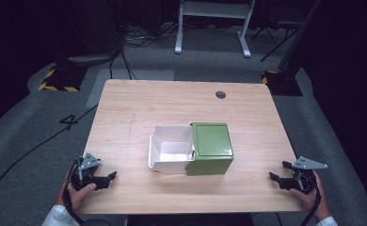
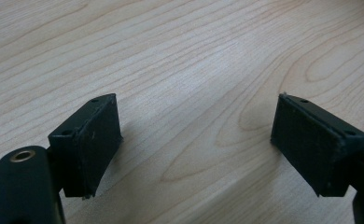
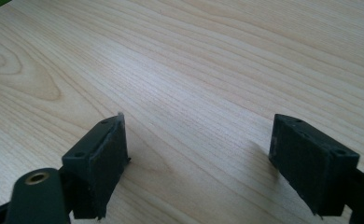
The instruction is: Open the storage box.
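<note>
One wooden counter (image 1: pixel 139 103), light grain, with one dark round grommet hole (image 1: pixel 220 94) near its far edge. Two grippers, one per hand.

One green box (image 1: pixel 211 148) stands near the counter's centre, slightly toward the right. One white drawer-like tray (image 1: pixel 171 148) projects from the box's left side, touching it, and its inside looks empty.

Left gripper (image 1: pixel 107 177): held at the near left corner of the counter, jaws pointing right toward the box, well apart from it. In the left gripper view (image 2: pixel 196 140) the two black jaws are spread wide with bare wood between them; released, holding nothing.

Right gripper (image 1: pixel 275 178): held at the near right corner, jaws pointing left toward the box, well apart from it. In the right gripper view (image 3: pixel 199 158) its jaws are likewise spread wide over bare wood; released, holding nothing.

Count: 1 box, 1 tray, 2 grippers, 2 hands.
</note>
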### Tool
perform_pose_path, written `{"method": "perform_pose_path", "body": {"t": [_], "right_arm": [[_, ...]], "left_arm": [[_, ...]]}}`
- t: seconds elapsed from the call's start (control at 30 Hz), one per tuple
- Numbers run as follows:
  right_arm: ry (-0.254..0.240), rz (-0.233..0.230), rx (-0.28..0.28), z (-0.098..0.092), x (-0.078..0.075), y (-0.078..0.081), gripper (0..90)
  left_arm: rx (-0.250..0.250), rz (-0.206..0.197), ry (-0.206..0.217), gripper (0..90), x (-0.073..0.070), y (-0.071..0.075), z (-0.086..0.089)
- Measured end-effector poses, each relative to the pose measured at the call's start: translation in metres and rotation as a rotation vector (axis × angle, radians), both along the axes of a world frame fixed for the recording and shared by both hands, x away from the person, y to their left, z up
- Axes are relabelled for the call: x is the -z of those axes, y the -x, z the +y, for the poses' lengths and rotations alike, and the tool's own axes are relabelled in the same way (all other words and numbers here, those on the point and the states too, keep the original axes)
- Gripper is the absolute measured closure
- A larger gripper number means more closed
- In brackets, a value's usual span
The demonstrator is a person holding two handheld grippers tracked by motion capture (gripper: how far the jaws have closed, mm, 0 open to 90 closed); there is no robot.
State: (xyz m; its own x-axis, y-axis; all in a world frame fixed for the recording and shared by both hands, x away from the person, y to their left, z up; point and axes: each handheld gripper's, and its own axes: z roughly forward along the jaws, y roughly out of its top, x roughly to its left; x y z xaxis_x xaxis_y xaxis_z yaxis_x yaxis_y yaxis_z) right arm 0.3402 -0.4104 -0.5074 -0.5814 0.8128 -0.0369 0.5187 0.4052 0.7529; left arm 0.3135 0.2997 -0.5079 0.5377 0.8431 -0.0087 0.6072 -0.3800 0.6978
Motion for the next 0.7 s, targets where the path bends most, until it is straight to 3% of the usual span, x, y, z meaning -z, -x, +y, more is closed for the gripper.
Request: {"method": "perform_pose_path", "body": {"t": [0.7], "right_arm": [[-0.003,0.002,0.001,-0.0001,0.0001,-0.0001,19.5]], "left_arm": [[0.000,0.000,-0.005,15.7,-0.0002,-0.0012,0.0001]]}}
